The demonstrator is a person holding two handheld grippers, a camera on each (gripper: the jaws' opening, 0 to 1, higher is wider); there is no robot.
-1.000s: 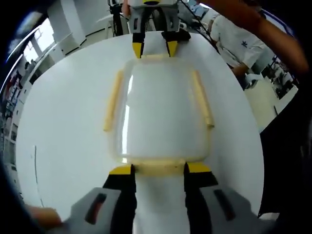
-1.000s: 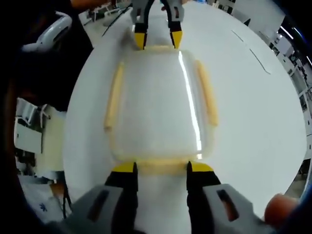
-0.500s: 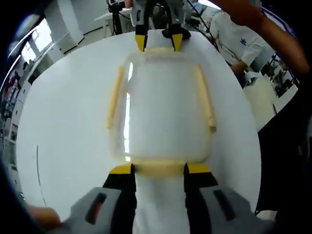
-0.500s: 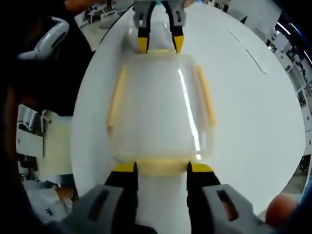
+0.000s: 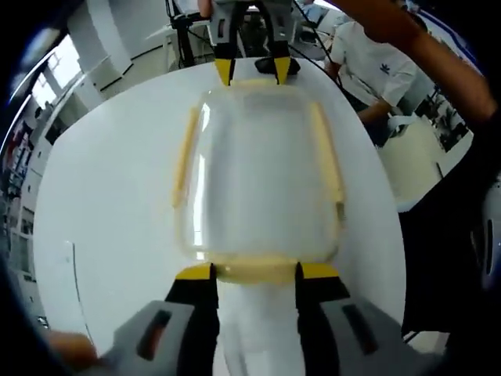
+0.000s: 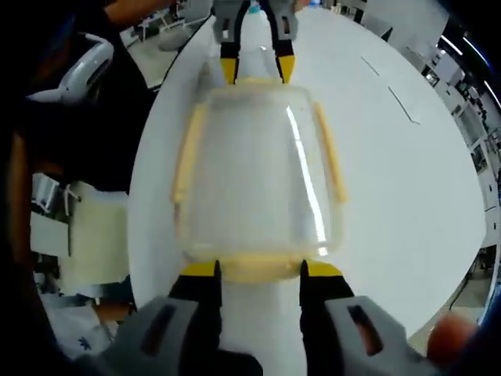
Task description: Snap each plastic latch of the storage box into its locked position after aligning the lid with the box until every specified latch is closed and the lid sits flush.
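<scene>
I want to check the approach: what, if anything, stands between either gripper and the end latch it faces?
Nothing visible does. The left gripper has its jaws astride the near yellow end latch of the storage box; the right gripper likewise brackets the opposite end latch. The white table around the box is bare.

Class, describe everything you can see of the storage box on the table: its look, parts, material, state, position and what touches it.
The storage box looks like clear, glossy plastic with rounded corners, its lid on. Pale yellow latches run along all four sides. It rests on the white round table. The left gripper straddles the near-end latch with its yellow-tipped jaws apart; the right gripper does likewise at the opposite end latch. Whether the latches are locked cannot be told.
</scene>
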